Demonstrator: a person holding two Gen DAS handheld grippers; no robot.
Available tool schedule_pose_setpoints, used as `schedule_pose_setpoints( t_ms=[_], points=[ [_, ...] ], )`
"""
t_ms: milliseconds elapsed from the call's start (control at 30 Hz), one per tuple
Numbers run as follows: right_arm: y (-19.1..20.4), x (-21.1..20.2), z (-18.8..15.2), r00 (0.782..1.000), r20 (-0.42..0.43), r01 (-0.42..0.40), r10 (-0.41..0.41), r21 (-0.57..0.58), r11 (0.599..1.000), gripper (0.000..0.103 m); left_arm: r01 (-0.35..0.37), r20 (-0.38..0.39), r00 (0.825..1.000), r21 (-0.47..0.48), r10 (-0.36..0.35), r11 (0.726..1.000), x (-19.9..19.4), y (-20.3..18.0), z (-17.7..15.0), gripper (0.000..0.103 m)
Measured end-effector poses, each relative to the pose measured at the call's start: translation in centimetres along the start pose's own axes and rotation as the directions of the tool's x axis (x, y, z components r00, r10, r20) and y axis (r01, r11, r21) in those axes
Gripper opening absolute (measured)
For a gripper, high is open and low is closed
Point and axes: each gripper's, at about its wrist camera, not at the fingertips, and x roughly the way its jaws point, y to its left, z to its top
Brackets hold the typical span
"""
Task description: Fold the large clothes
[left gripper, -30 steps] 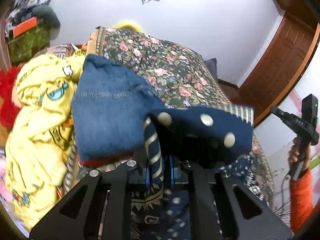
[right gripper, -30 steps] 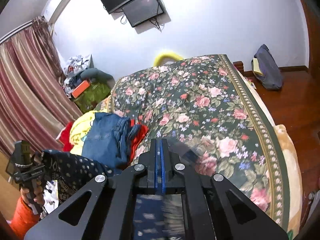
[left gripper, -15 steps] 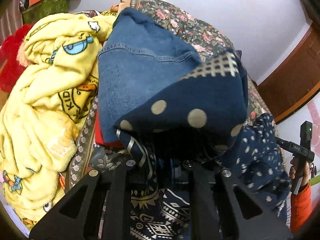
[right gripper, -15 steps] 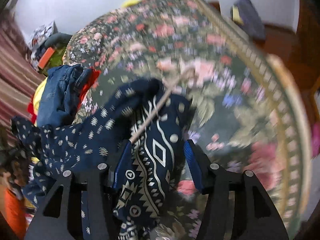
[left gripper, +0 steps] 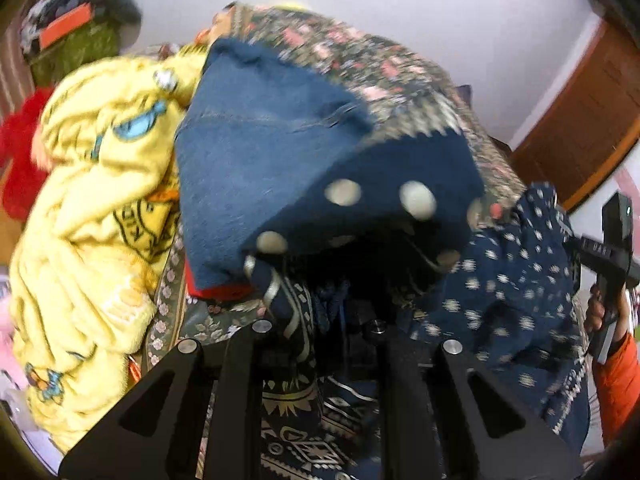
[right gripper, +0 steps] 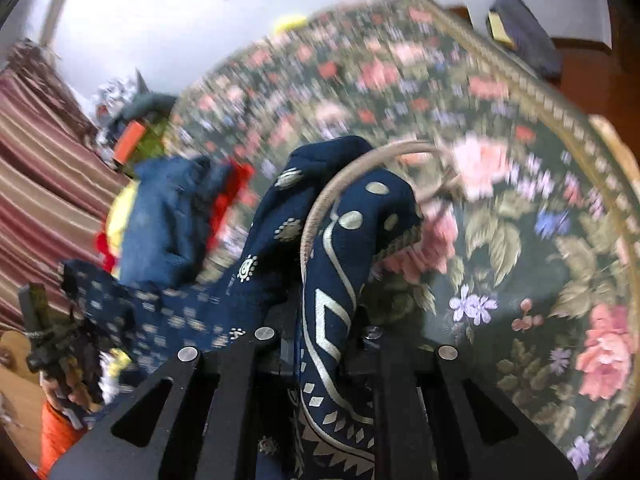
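Note:
A large navy garment with cream dots and geometric print (left gripper: 384, 184) hangs from my left gripper (left gripper: 340, 312), which is shut on a bunched fold of it. The same navy garment (right gripper: 352, 216) runs between the fingers of my right gripper (right gripper: 324, 344), which is shut on it; a pale cord (right gripper: 320, 208) loops over the cloth. The garment stretches between both grippers above the floral bedspread (right gripper: 520, 240). In the left wrist view the right gripper's handle (left gripper: 608, 248) shows at the right edge. Both views are blurred.
A folded pair of blue jeans (left gripper: 248, 152) lies on red cloth (left gripper: 218, 292) on the bed. A yellow blanket (left gripper: 88, 216) is heaped left of it. A wooden door (left gripper: 592, 120) stands right. A dark bag (right gripper: 520, 32) lies on the floor past the bed.
My right gripper opened half a second ago and has shut again on the navy garment. Both grippers swung over the bed; the garment now hangs between them.

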Motion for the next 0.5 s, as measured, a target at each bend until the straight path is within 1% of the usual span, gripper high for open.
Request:
schedule_pose_setpoints(
  t_ms=[133,200,267,367,467,500],
  points=[
    [3.4,-4.3,0.9,0.997,0.080,0.023,-0.015,-0.099,0.995,0.010,0.047,0.048,0.998,0.043,-0.049,0.998,-3.1,-2.7,0.8,0.013],
    [4.6,-6.1,1.5,0.993,0.116,0.033,-0.019,-0.125,0.992,0.010,0.072,0.084,0.994,0.062,-0.077,0.996,-4.9,-4.4,1.5,0.013],
    [5.1,-7.8,2.2,0.989,0.150,0.040,-0.018,-0.144,0.989,0.010,0.097,0.110,0.989,0.061,-0.103,0.993,-6.2,-5.3,2.2,0.013],
    [5.4,-9.5,3.6,0.981,0.191,0.069,-0.038,-0.161,0.985,0.010,0.141,0.136,0.980,0.032,-0.144,0.990,-7.2,-5.5,3.8,0.013],
    [5.0,-9.6,5.5,0.975,0.216,0.079,-0.045,-0.151,0.985,0.010,0.171,0.141,0.976,-0.032,-0.165,0.985,-6.4,-4.1,6.0,0.013],
    [4.8,-9.2,6.3,0.974,0.220,0.084,-0.050,-0.146,0.986,0.010,0.179,0.144,0.975,-0.066,-0.168,0.982,-5.8,-3.0,6.9,0.013]
  ],
)
